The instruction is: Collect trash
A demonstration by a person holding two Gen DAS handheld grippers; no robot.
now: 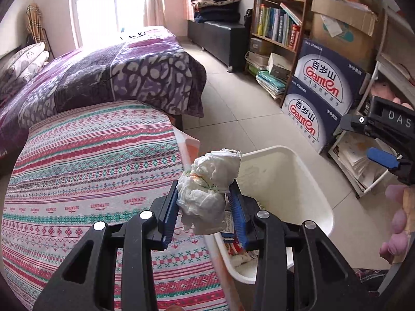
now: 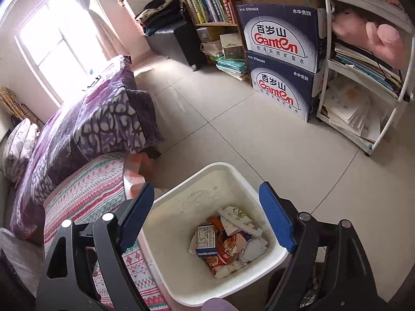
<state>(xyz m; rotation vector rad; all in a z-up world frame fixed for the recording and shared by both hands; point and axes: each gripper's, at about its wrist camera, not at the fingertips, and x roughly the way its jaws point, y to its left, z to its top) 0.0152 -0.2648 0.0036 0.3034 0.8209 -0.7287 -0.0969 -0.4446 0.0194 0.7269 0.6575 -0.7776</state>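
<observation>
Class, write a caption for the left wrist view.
Left gripper holds crumpled white tissue wad beside white plastic bin.

on each of the two stacked dark blue cartons (image 2: 280,59) beside the bookshelf, "百岁山" is printed in dark characters above a red "ganten", with "水中贵族" set in a top corner and "570ml×24" in the other; a line of smaller characters under the brand seems to read "饮用天然矿泉水". the white letters "das" are seen on the black body of the right gripper (image 1: 381,140) in the left wrist view, cut off at the picture's edge. "handmade" is repeated in small red letters along one pale band of the striped bedcover (image 1: 85,171), while the print on the wrappers in the white bin (image 2: 269,181) is too small to be read.
</observation>
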